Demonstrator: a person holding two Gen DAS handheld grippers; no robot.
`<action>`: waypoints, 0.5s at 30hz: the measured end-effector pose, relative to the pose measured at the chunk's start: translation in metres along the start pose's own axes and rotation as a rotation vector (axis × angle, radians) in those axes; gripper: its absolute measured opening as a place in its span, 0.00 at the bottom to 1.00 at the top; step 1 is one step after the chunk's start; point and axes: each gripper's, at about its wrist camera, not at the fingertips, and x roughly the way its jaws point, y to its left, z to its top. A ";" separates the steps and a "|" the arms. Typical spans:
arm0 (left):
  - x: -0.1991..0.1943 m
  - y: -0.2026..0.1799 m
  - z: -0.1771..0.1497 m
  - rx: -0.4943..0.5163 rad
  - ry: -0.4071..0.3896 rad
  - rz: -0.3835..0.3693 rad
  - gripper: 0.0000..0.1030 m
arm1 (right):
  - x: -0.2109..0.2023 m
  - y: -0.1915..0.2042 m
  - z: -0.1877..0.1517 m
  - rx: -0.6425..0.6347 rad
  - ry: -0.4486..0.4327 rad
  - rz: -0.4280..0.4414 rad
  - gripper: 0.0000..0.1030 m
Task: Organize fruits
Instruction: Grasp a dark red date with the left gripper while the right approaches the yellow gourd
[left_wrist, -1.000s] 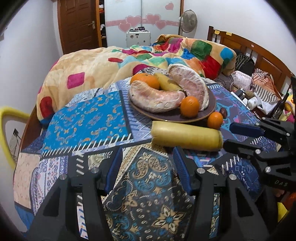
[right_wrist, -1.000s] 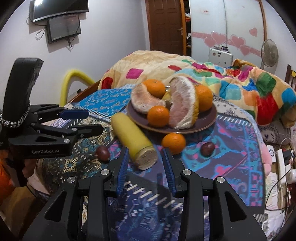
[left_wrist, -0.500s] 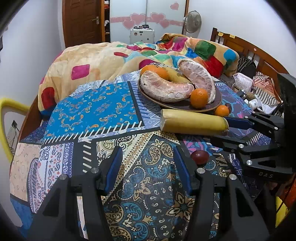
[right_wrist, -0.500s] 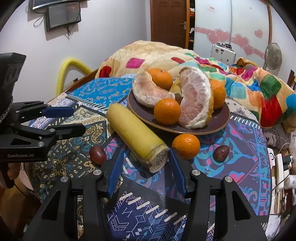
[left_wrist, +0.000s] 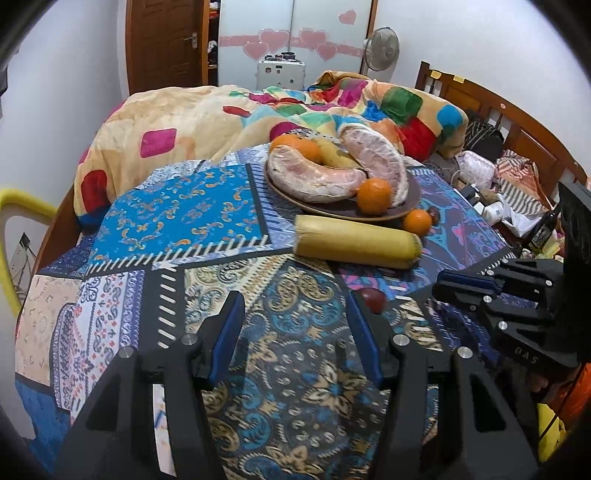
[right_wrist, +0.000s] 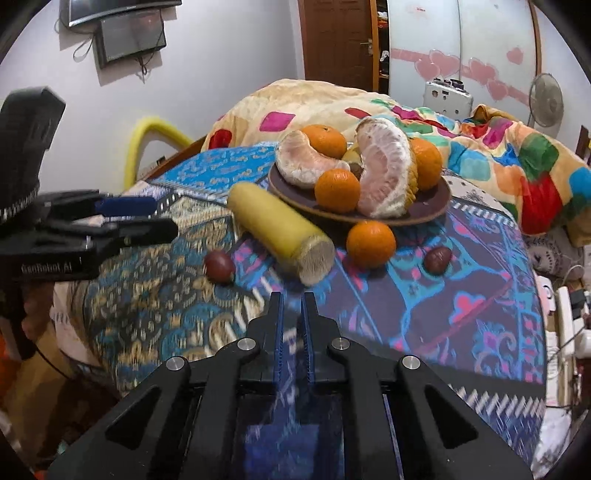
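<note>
The right claw (right_wrist: 291, 310) is nearly closed on nothing, just short of the cut end of the yellow cylinder (right_wrist: 280, 232). The left claw (left_wrist: 295, 325) gapes wide over the patterned cloth (left_wrist: 177, 206), empty. A dark fruit (right_wrist: 219, 266) lies between the claws. An orange (right_wrist: 370, 243) and a second dark fruit (right_wrist: 437, 259) sit beside the plate (right_wrist: 436, 206), which carries pomelo pieces (right_wrist: 384, 173) and more oranges (right_wrist: 337, 190).

Right gripper (right_wrist: 291, 310) is pulling back from the yellow cylinder's (right_wrist: 280, 236) cut end and its fingers are closing to a narrow gap, now sitting bottom center, gripping nothing.
</note>
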 end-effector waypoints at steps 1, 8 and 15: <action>0.000 -0.003 -0.001 0.003 0.002 -0.003 0.55 | -0.004 0.001 -0.003 -0.001 -0.003 -0.004 0.09; 0.011 -0.027 -0.006 0.022 0.028 -0.049 0.55 | -0.030 -0.001 -0.009 -0.004 -0.039 -0.030 0.32; 0.030 -0.042 -0.005 0.050 0.047 -0.066 0.45 | -0.034 -0.006 -0.006 -0.011 -0.058 -0.038 0.38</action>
